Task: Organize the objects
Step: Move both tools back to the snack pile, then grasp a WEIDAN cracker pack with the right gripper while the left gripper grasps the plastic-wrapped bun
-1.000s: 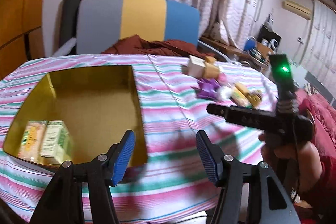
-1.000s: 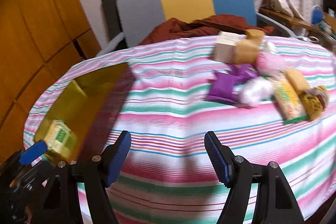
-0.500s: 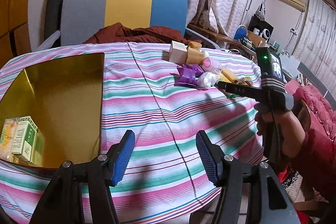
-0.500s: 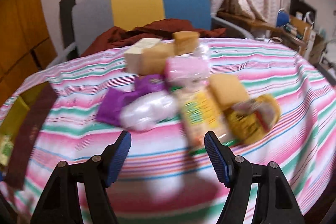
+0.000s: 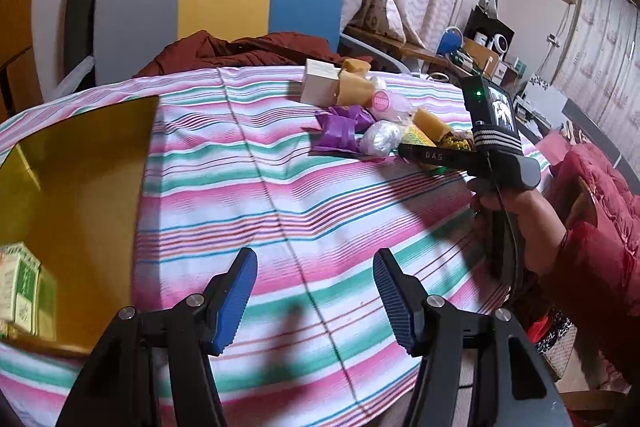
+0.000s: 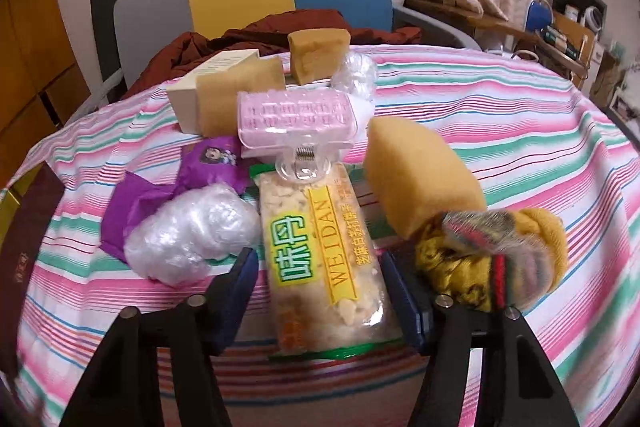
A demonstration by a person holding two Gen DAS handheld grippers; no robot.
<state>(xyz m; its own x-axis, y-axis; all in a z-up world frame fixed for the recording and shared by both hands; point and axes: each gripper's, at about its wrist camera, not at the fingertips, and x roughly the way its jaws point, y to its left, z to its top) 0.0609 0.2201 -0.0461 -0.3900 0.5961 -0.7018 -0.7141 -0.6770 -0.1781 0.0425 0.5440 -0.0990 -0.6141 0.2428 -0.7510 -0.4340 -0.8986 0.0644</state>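
Note:
My right gripper [image 6: 320, 291] is open, its jaws on either side of a clear snack packet [image 6: 320, 251] with green and yellow print, lying on the striped tablecloth [image 6: 520, 131]. Around it lie a white plastic wad [image 6: 188, 231], purple wrappers [image 6: 152, 195], a pink hair clip [image 6: 296, 119], yellow sponges [image 6: 416, 167], a cream box [image 6: 208, 87] and a yellow knitted bundle [image 6: 500, 259]. My left gripper [image 5: 314, 287] is open and empty above the cloth, beside the gold box [image 5: 76, 179] holding green-and-white packets [image 5: 24, 291]. The right gripper [image 5: 416, 155] also shows in the left wrist view.
A grey, yellow and blue chair [image 5: 220, 7] with a dark red cloth [image 5: 248, 47] stands behind the table. Shelves and clutter [image 5: 480, 43] fill the far right. The table's front edge [image 5: 280, 403] lies just under my left gripper.
My right gripper has moved right and forward from the gold box side to the pile, and now straddles the snack packet. The left gripper has swung a little right and stayed open.

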